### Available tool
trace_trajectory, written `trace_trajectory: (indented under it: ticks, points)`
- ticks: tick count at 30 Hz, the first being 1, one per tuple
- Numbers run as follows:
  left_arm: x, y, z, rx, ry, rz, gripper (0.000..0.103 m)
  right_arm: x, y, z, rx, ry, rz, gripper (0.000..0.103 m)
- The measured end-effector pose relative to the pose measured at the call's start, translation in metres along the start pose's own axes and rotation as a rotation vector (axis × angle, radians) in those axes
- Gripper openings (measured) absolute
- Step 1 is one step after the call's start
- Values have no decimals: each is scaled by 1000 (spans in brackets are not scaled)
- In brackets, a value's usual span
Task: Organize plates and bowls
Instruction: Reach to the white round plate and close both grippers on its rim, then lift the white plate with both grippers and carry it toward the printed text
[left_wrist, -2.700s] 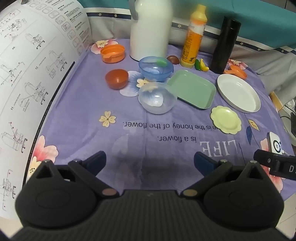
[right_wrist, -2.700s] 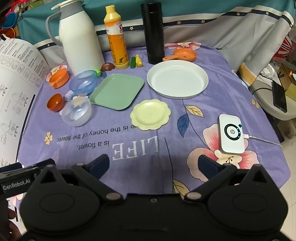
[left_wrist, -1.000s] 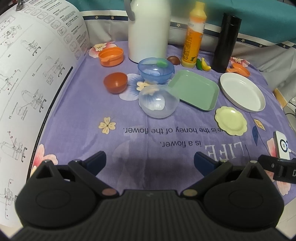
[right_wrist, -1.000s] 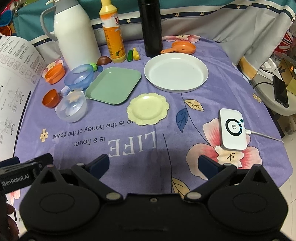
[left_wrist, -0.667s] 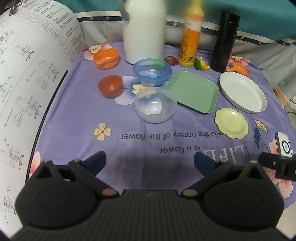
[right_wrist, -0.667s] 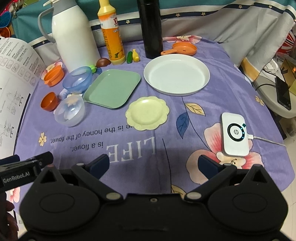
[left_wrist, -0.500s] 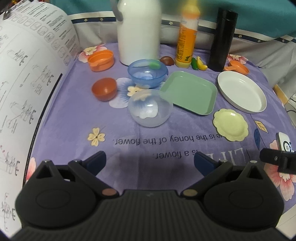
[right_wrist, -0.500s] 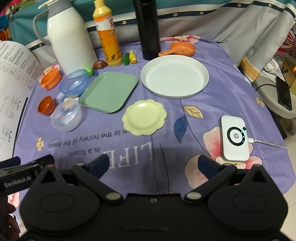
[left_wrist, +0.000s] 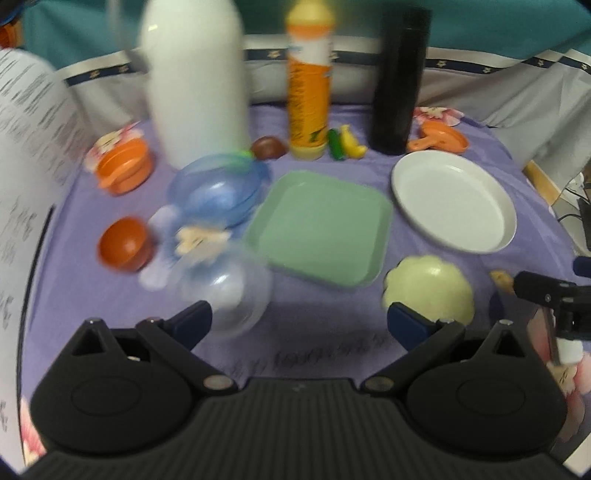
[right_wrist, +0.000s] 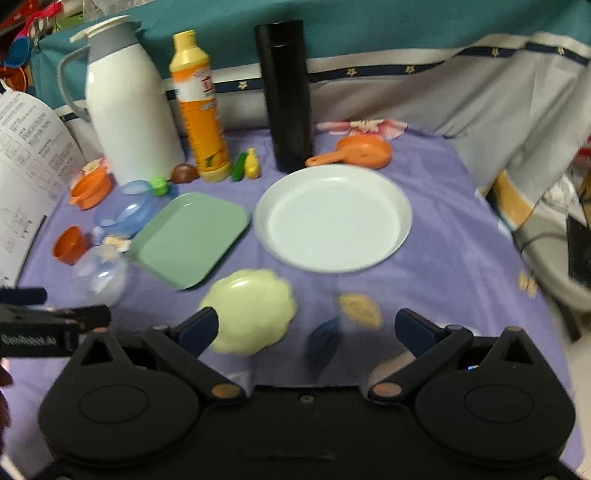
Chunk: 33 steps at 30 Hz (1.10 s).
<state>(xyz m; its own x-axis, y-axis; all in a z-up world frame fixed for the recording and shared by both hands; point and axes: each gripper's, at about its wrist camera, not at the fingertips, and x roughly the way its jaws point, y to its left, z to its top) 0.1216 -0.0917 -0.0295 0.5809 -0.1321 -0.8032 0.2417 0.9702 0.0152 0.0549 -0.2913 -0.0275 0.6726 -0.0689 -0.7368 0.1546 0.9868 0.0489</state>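
Note:
On the purple cloth lie a white round plate (left_wrist: 454, 201) (right_wrist: 332, 218), a green square plate (left_wrist: 319, 227) (right_wrist: 188, 238) and a small yellow scalloped plate (left_wrist: 428, 291) (right_wrist: 253, 310). A clear bowl (left_wrist: 229, 291) (right_wrist: 99, 275), a blue bowl (left_wrist: 218, 192) (right_wrist: 125, 214) and a small red-orange bowl (left_wrist: 125, 243) (right_wrist: 70, 245) sit to the left. My left gripper (left_wrist: 299, 321) is open and empty, its left finger by the clear bowl. My right gripper (right_wrist: 306, 325) is open and empty, just before the yellow plate.
A white thermos (right_wrist: 125, 107), an orange bottle (right_wrist: 201, 107) and a black flask (right_wrist: 288, 96) stand at the back. An orange dish (left_wrist: 122, 170) and an orange toy pan (right_wrist: 358, 153) lie near them. A printed manual sheet (right_wrist: 26, 166) rises at the left.
Both grippers have moved forward over the table toward the dishes, and the views are blurred by motion. The jaws stay open and nothing on the cloth has moved.

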Motion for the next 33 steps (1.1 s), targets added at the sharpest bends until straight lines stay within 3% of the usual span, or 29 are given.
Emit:
trace_trajectory:
  ticks: [5, 12, 14, 16, 18, 33]
  points:
    - [26, -25, 30, 58, -4, -24, 103, 42, -47, 33, 83, 38, 10, 101]
    - [67, -62, 72, 143, -1, -30, 87, 104, -99, 59, 189, 80, -12, 45]
    - [80, -69, 82, 142, 7, -35, 82, 120, -107, 60, 186, 95, -35, 41]
    - [93, -77, 92, 139, 21, -44, 78, 132, -110, 59, 180, 108, -36, 29]
    - [104, -84, 99, 140, 29, -51, 73, 143, -110, 58, 165, 110, -28, 10]
    - [151, -132, 102, 229, 119, -116, 36, 137, -124, 47, 138, 50, -30, 9]
